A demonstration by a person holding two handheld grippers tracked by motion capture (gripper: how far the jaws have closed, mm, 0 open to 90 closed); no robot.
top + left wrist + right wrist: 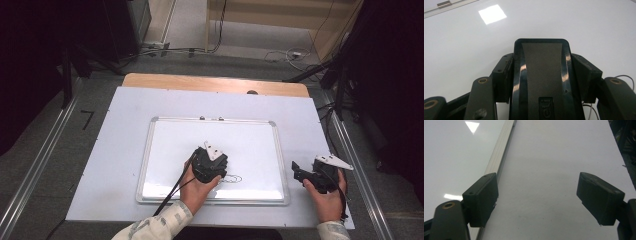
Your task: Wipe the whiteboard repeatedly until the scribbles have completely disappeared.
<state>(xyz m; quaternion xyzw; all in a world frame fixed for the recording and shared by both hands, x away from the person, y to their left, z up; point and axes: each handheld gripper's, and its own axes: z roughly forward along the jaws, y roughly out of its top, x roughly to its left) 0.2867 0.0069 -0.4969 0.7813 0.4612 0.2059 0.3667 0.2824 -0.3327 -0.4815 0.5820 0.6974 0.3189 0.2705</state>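
So the left gripper [541, 75] is clamped on an eraser [541, 82] — a black block with a grey felt strip down the middle, seen end-on in the left gripper view with a jaw pressed against each side. There's a small embossed label low on the felt, but it's cut off by the frame edge and I can't read it. The eraser sits over the whiteboard [165, 150], toward its near edge and a bit right of centre in the high view. Just to the right of the left gripper [210, 165] there's a thin scribble [232, 178] on the board, a couple of looped lines; no letters I can make out. Grey curved lines [624, 76] show at the right edge of the left gripper view too.

The whiteboard has a silver frame [499, 155] and lies flat on a white sheet [115, 150] covering the table [215, 82], whose wood shows along the far edge.

The right gripper [300, 172] is off the board, over the sheet near the board's near right corner. In its own view the right gripper [544, 200] has its jaws wide apart with nothing between them — its left jaw lies over the frame, the other over bare sheet.

A hand [197, 192] holds the left one, another hand [327, 200] the right.
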